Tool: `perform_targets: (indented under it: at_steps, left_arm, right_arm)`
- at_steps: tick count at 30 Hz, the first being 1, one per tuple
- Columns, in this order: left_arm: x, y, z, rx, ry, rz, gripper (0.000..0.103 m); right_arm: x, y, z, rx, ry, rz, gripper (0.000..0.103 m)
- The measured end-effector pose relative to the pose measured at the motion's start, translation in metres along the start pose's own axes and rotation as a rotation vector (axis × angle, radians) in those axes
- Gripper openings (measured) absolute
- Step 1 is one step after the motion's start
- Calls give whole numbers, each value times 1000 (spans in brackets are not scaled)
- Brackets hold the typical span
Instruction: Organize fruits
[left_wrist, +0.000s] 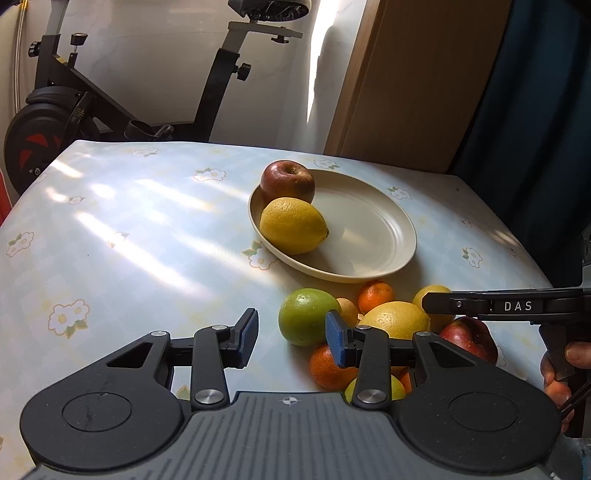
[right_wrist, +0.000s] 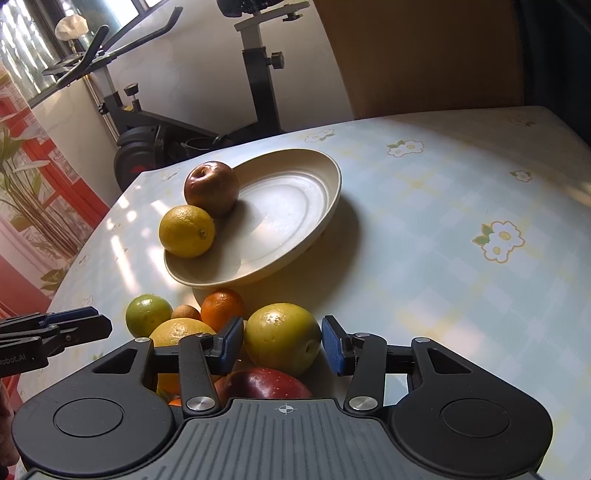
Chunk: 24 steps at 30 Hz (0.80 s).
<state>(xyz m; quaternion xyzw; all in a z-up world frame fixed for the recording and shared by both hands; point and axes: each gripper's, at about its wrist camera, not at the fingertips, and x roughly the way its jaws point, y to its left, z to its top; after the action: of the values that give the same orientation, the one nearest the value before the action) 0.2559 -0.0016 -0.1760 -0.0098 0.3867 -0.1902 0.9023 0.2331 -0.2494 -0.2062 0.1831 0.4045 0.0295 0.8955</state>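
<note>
Left wrist view shows me my left tool (left_wrist: 291, 338) hovering over the table (left_wrist: 129, 229), its blue pads set narrowly apart with nothing between them; a green fruit (left_wrist: 308, 315) lies just past the right-hand pad. On the cream plate (left_wrist: 369, 229) sit a red apple (left_wrist: 288, 181) and a lemon (left_wrist: 291, 225), touching each other at the plate's left side. Nearer me, off the plate, the rest of the fruit is heaped: an orange (left_wrist: 375, 295), a large yellow citrus (left_wrist: 397, 319) and another red apple (left_wrist: 469, 338). From the right wrist view, my right tool (right_wrist: 282, 345) is likewise only partly spread, its pads either side of a yellow-green fruit (right_wrist: 282, 338) in the heap; I cannot tell whether they press on it.
</note>
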Motion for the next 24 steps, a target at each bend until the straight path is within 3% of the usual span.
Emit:
perform_targets:
  at_steps: [9,16,24]
  left_arm:
    - [11,-3,-7,-22,54,-28,42]
    - [23,1,-7,-89,111,-74,42]
    - [35,-1,-10,-101,140,-88,41]
  right_arm:
    - [-10,0,-4,-72,-37,-122,43]
    - [-12,-4,-7,-62,-49,-116,43]
    - [-14,-5,-8,-59,-53,-110,43]
